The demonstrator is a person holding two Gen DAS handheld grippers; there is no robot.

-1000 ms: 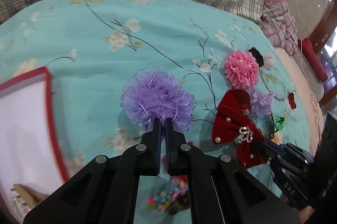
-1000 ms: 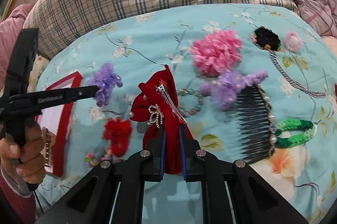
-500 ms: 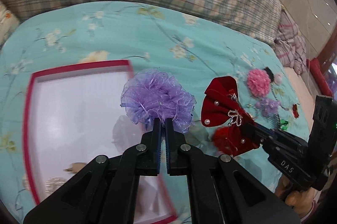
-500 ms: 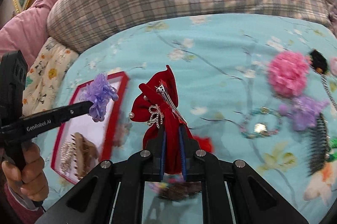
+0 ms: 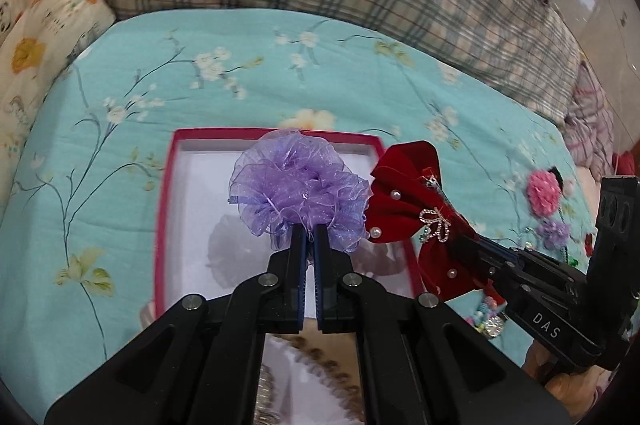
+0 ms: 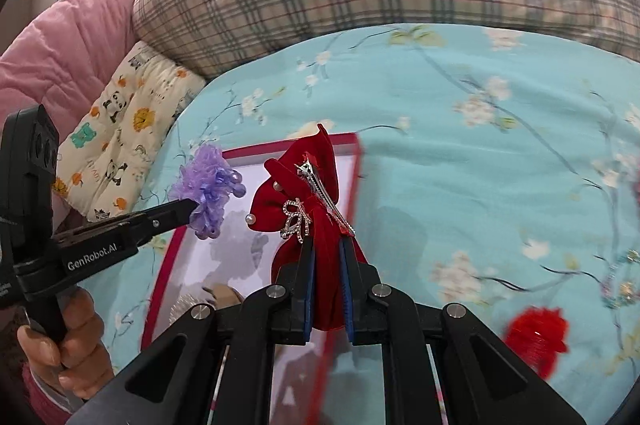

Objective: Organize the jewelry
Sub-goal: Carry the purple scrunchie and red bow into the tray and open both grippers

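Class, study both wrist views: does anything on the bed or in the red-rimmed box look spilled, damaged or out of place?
Nothing looks spilled or damaged. Hair ornaments such as the pink flower lie scattered on the turquoise bedspread, outside the box. The purple scrunchie and red bow hang in closed grippers over it.

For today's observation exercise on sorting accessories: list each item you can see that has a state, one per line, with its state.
Left tongs: shut on the purple organza scrunchie.
Purple organza scrunchie: held up above the box.
Right tongs: shut on the red velvet bow.
Red velvet bow: held up over the box's right side.
Red-rimmed box: open, white inside, lying on the bedspread.
Pink pompom: lying loose on the bedspread.
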